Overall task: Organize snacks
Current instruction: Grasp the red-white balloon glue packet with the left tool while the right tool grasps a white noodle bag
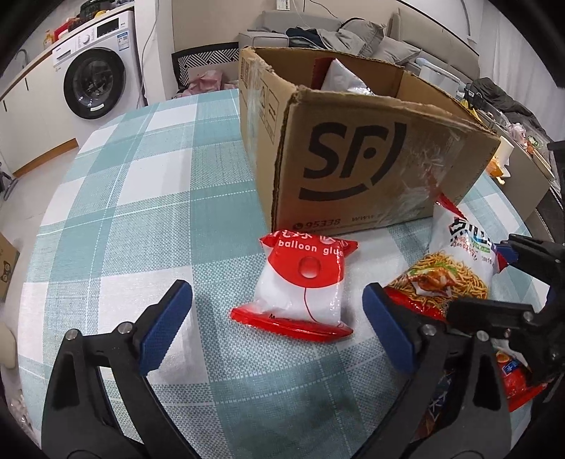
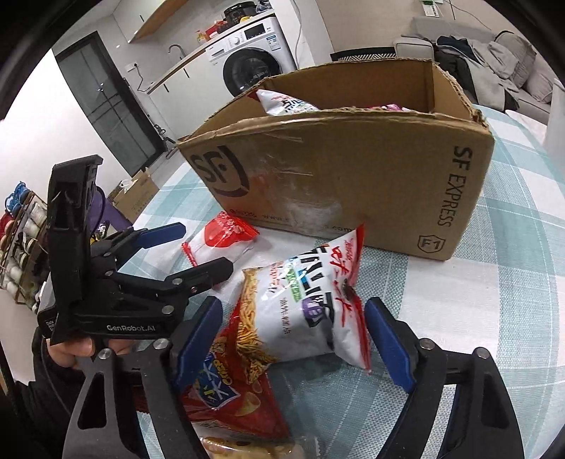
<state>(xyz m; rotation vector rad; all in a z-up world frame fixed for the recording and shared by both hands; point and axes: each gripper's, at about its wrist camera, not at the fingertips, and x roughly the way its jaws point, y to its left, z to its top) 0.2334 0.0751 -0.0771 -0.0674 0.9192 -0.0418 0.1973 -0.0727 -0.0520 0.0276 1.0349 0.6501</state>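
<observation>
A red and white "balloon glue" packet (image 1: 303, 286) lies on the checked tablecloth before my open left gripper (image 1: 279, 328), between its fingers and a little ahead of them. A white noodle snack bag (image 2: 310, 303) lies between the fingers of my open right gripper (image 2: 293, 339), on top of a red crisp bag (image 2: 229, 392). The noodle bag also shows in the left wrist view (image 1: 455, 268). The open SF cardboard box (image 1: 353, 151) stands behind the packets and holds a white snack bag (image 2: 286, 102). The left gripper (image 2: 197, 247) shows in the right wrist view, and the balloon glue packet (image 2: 219, 240) too.
A washing machine (image 1: 95, 81) stands at the far left beyond the table. A sofa with clothes (image 1: 335, 31) is behind the box. A cluttered counter (image 1: 522, 141) is to the right. A rack of bottles (image 2: 21, 240) stands left of the table.
</observation>
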